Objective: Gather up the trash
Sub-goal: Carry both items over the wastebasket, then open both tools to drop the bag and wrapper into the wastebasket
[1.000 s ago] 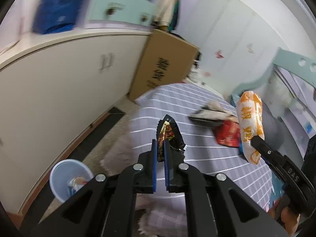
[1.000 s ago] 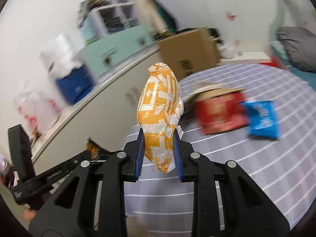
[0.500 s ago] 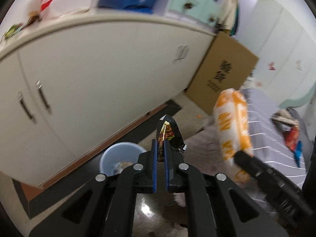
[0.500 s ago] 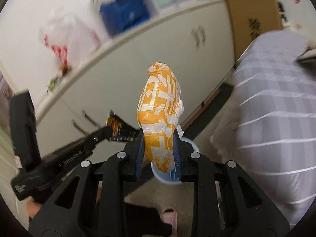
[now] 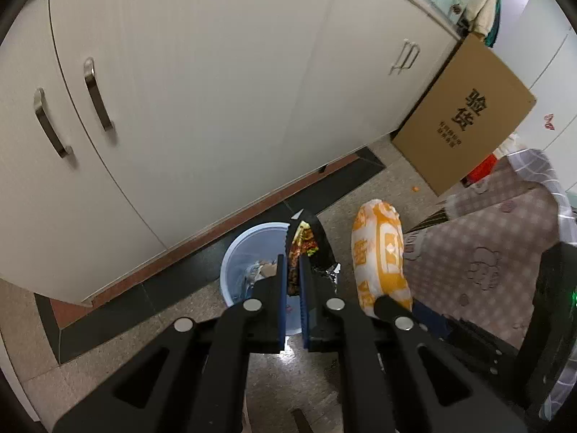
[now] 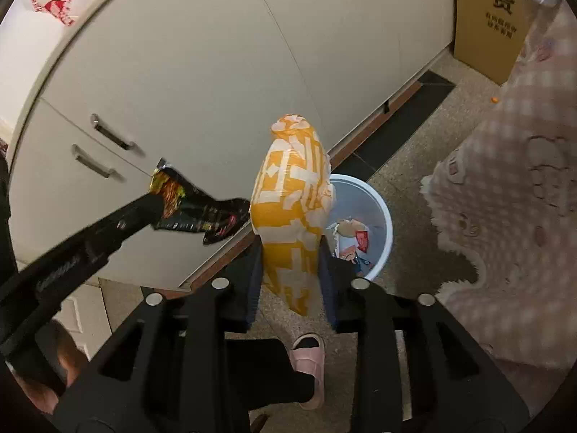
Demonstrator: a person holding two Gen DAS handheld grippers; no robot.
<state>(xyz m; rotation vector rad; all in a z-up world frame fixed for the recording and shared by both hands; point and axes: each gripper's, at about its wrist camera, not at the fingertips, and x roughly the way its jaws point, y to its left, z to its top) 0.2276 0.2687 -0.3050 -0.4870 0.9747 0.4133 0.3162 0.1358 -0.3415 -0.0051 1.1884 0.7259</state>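
Left gripper (image 5: 294,281): jaws almost fully together, pinching a dark snack wrapper (image 5: 306,249) by its lower end. The wrapper stands up out of the pads, long axis roughly along the fingers.

Right gripper (image 6: 290,270): jaws have just been opening. The orange-and-white wrapper (image 6: 292,209) is between them, upright, long axis along the fingers. A thin gap shows beside each pad, so I judge it loose, not clamped.

Key relation: the pale blue trash bin (image 6: 382,216) sits on the floor below and ahead of both grippers, against the base of the white cabinet (image 5: 216,90).
- In the left wrist view the bin (image 5: 234,252) is directly behind the dark wrapper, so the left load looks lined up over the opening.
- In the right wrist view the bin is just right of the orange wrapper and partly hidden by it. My read: the right load may be slightly off to the bin's near-left rim. Risk is it catching the rim or landing on the floor.
- Seen from the right, the left gripper (image 6: 155,202) comes in from the left, and the dark wrapper (image 6: 194,213) nearly touches the orange one.

Bin already holds some scraps.

Writing:
- Cardboard box (image 5: 465,119) leaning by the cabinet: large "验货", with smaller lines below too small to read.
- Orange wrapper: white characters, not legible.
- Plastic bag (image 6: 54,7) on the cabinet top: red print, unreadable.
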